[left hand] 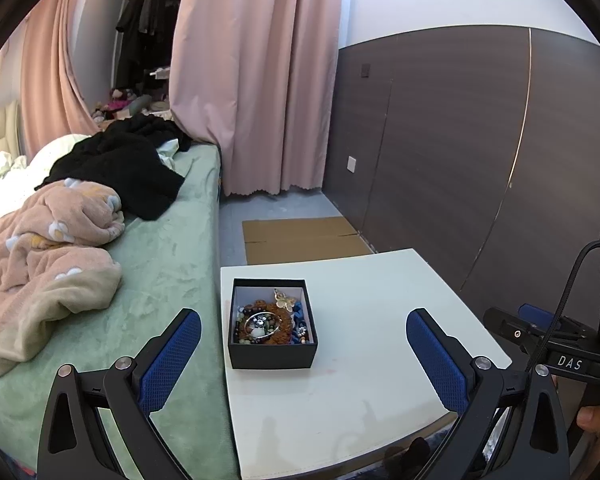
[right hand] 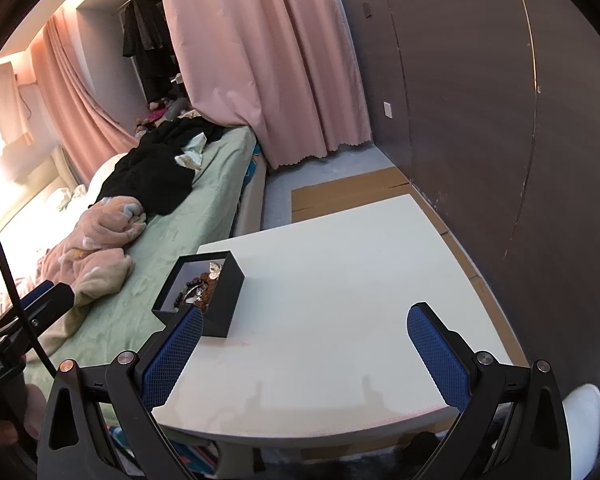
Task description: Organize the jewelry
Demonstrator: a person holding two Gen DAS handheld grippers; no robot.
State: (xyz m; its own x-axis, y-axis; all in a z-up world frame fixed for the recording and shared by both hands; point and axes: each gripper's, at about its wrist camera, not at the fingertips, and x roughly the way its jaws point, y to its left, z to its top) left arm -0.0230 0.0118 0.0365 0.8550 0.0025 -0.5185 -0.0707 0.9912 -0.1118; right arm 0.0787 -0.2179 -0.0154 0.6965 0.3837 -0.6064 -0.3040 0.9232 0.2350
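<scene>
The one white table (left hand: pixel 364 320) fills the lower centre of the frame. On it, left of centre, sits one black box (left hand: pixel 272 356) full of jewelry (left hand: pixel 266 322). My left gripper (left hand: pixel 303 330) and right gripper (right hand: pixel 305 326) are both spread wide, grasping nothing. "DAS" is readable at the right edge.

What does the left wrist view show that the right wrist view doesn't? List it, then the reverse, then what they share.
Only the left wrist view looks down into the black box enough to show the gold butterfly charm and blue beads clearly. Only the right wrist view shows the box's right outer wall and a white shoe. Both show the white table, green bed, pink curtain, and open fingers holding nothing.
</scene>
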